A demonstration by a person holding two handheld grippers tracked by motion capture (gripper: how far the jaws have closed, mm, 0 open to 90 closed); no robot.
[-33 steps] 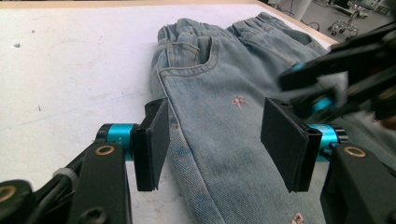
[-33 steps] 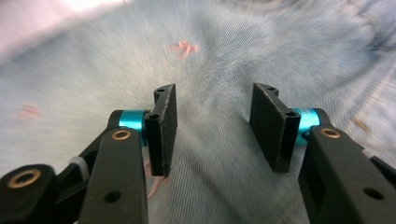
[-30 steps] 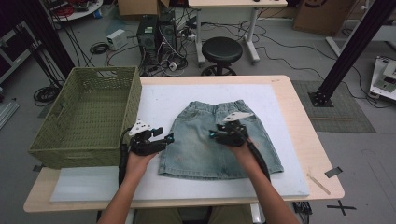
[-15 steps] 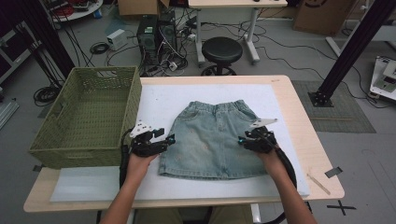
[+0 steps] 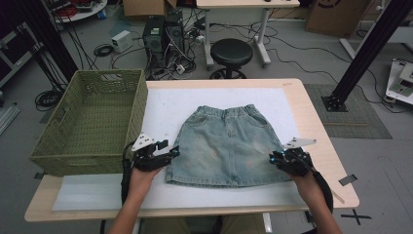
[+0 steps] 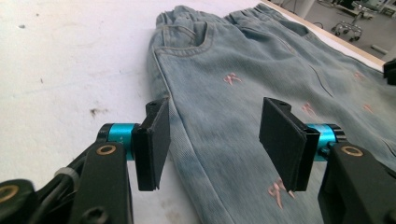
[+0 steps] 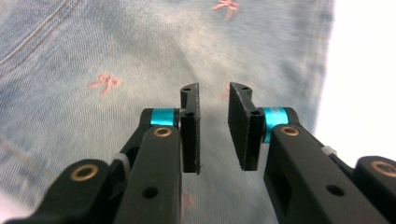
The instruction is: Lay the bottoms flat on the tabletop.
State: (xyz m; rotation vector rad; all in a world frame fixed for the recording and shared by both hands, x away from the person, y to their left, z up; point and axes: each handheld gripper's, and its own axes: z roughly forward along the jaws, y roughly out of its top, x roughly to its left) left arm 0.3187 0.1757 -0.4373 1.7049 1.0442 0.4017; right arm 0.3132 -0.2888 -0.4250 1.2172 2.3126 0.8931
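**A:** We've got the denim skirt (image 5: 229,144) lying flat on the white mat (image 5: 160,109), and both grippers sit at its lower corners. Our left gripper (image 6: 219,135) stands about half open, holding nothing, with the skirt's side seam running right between and below its jaws.

**B:** And our right gripper (image 7: 212,126) has just been closing. There's a narrow gap left, no cloth between the pads, denim spread beneath and ahead of it, the skirt's edge off to its right.

**A:** So for a clean grab, we judge both need to dip until the lower jaw slides under the hem, then pinch the edge itself, not the flat middle.

**B:** Agreed, and we take matching corners so it lifts evenly. The green basket (image 5: 92,124) waits beyond our left gripper.
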